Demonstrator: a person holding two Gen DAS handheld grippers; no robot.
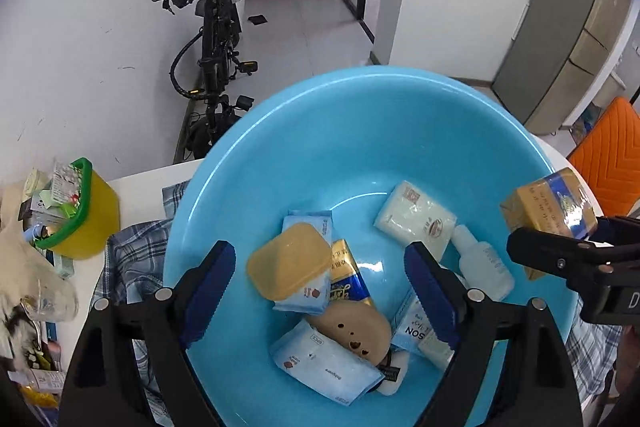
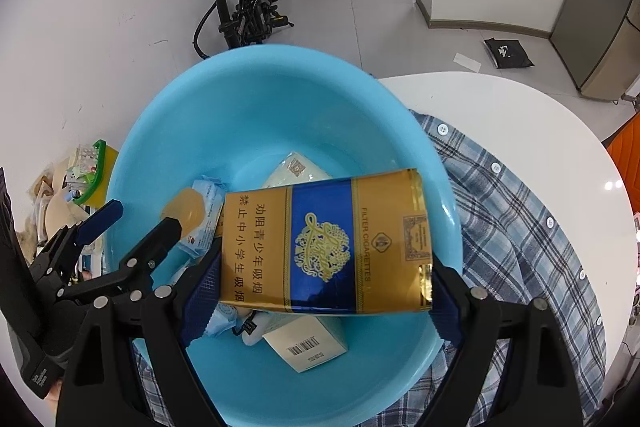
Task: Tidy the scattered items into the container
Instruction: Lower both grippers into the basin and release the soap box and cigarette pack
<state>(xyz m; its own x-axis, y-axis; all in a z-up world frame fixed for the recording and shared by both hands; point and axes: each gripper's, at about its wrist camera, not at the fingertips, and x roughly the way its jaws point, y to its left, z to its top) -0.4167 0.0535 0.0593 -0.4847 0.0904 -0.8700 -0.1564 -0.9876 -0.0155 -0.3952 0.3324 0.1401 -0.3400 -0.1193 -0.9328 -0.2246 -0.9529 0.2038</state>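
A light blue basin (image 1: 360, 131) sits on a plaid shirt and holds several items: wet-wipe packs (image 1: 328, 367), a yellow-lidded pack (image 1: 290, 261), a white tissue pack (image 1: 416, 219), a small clear bottle (image 1: 484, 263) and a brown round toy (image 1: 356, 327). My left gripper (image 1: 320, 291) is open and empty above them. My right gripper (image 2: 320, 291) is shut on a gold-and-blue cigarette pack (image 2: 328, 243), held above the basin (image 2: 240, 115). The pack also shows at the right of the left wrist view (image 1: 552, 211). The left gripper (image 2: 132, 227) shows at the left of the right wrist view.
A plaid shirt (image 2: 520, 235) lies under the basin on a white round table (image 2: 540, 115). A yellow bin with a green rim (image 1: 80, 215) full of clutter stands at the left. A bicycle (image 1: 212, 59) leans on the wall behind. An orange chair (image 1: 612, 155) is at the right.
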